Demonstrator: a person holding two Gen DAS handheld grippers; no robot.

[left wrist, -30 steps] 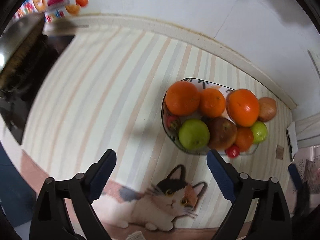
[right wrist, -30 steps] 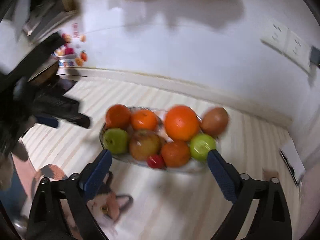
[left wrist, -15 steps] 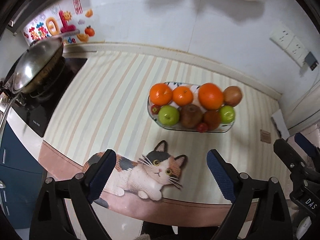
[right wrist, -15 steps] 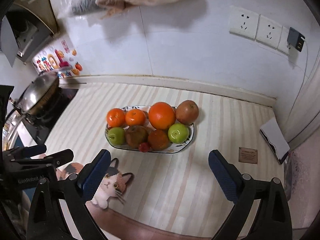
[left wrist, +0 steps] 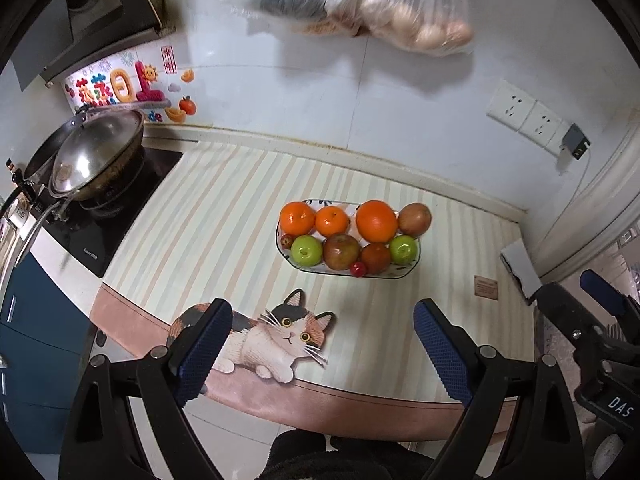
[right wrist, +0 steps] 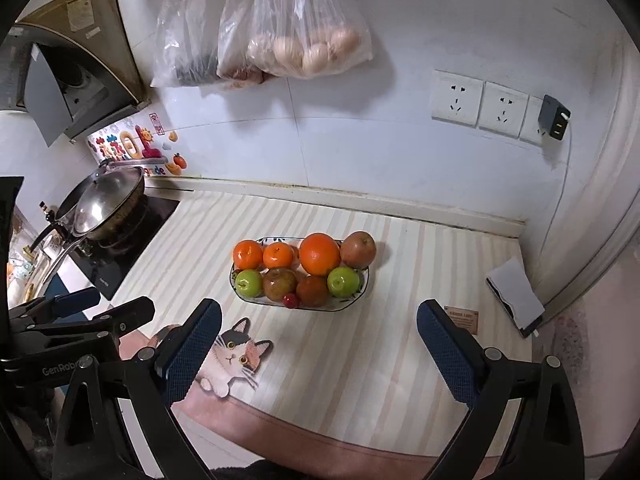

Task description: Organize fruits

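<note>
both my grippers have pulled back from the plate [left wrist: 404,274] within the last second; a moment ago the fruit filled my view, now it sits well apart from me on the striped counter [left wrist: 224,216]. my left gripper [left wrist: 322,356] and right gripper [right wrist: 318,354] hang with fingers spread wide and nothing between them. all the fruit [right wrist: 318,258] lies heaped on the plate, none loose on the counter, so i judge the sorting done, or nearly so.

We could not read the small brown card [right wrist: 461,319] near the plate [right wrist: 256,299], the hanging bags [left wrist: 360,4] were blurred, and stacked fruit hid most of the plate's floor.
</note>
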